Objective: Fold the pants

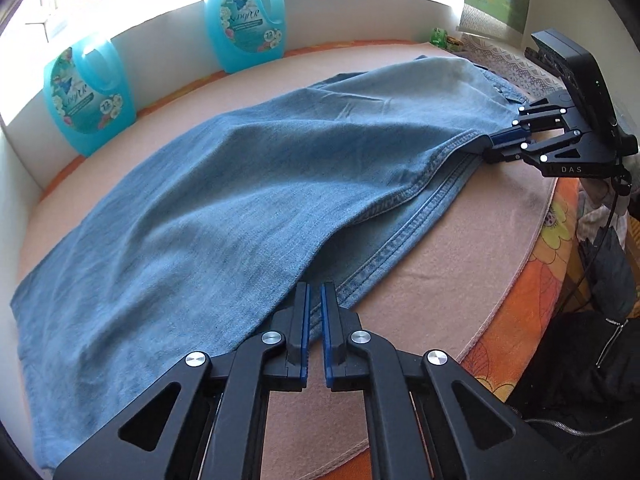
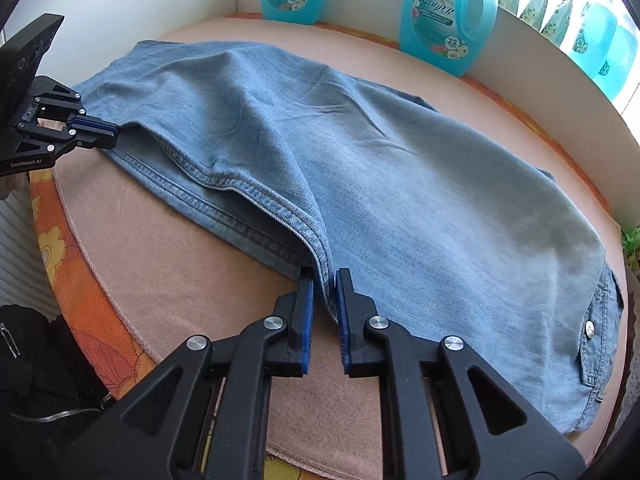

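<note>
**Both grippers parked on the near edge of the jeans**

Left gripper (image 1: 315, 292) was squeezed together at the stitched inseam edge of the pants (image 1: 224, 184). In the right wrist view its pads looked pinched on that hem, though from its own camera I couldn't really see fabric between the tips. Right gripper (image 2: 325, 280) had its fingers a little apart with a ridge of the seam poking up between them; I couldn't tell whether the pads were actually pressing on it or just straddling it.

Pants were lying lengthwise across the pink towel (image 1: 472, 240) on the table, one leg stacked over the other, waistband and metal button (image 2: 589, 328) off to the right end. Blue detergent bottles (image 1: 244, 20) stood along the back wall, well clear.

Handling guess: denim like this is floppy but has some weight, so it'll sag between the two hands. That thick double-stitched seam is the best bit to grab, since it won't slip out like a single flat layer would.
</note>
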Available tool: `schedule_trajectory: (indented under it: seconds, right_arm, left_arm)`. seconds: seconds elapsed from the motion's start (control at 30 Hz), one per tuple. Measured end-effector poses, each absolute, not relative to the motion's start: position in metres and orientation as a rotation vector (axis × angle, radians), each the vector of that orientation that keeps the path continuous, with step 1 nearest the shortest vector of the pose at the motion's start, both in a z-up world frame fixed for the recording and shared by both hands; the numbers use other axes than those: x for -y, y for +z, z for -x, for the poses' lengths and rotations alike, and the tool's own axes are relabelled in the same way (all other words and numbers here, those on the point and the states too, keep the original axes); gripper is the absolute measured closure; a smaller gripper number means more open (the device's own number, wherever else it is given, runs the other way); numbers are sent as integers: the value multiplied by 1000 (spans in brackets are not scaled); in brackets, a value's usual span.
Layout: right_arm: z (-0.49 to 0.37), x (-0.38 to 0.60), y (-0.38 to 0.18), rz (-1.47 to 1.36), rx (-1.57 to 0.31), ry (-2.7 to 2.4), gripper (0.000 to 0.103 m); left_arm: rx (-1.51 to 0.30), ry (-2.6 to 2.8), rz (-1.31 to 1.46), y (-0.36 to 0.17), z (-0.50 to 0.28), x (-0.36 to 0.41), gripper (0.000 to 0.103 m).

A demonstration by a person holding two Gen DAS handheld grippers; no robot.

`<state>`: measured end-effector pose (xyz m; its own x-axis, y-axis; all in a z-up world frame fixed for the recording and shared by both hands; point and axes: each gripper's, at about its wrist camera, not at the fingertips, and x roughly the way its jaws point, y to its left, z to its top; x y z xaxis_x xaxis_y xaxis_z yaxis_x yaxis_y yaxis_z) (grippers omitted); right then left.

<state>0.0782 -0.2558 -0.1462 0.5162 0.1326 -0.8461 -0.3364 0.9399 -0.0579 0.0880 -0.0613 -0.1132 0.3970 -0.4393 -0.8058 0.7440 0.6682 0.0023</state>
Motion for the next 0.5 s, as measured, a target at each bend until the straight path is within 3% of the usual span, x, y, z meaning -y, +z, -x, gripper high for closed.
schedule_trajectory:
  seconds: [0.03, 0.07, 0.27, 0.37, 0.43, 0.5]
  right_arm:
    - [-77, 260, -139, 198, -973, 304, 68]
    - [-77, 265, -131, 173, -954, 312, 65]
    - [-101, 316, -80, 83, -843, 239, 65]
    - [-131, 352, -70, 55, -837, 146, 65]
    - [-153, 374, -69, 40, -847, 99, 65]
    - [-176, 393, -72, 34, -863, 82, 65]
  left_arm:
    - [-866, -776, -379, -108, -88, 61, 98]
    - [-849, -771, -367, -104, -88, 62, 98]
    - [-820, -823, -290, -85, -95, 89, 86]
    - [-819, -847, -264, -80, -100, 110, 82]
    - [-811, -859, -242, -77, -104, 124, 72]
    - [-798, -870, -224, -75, -110, 141, 72]
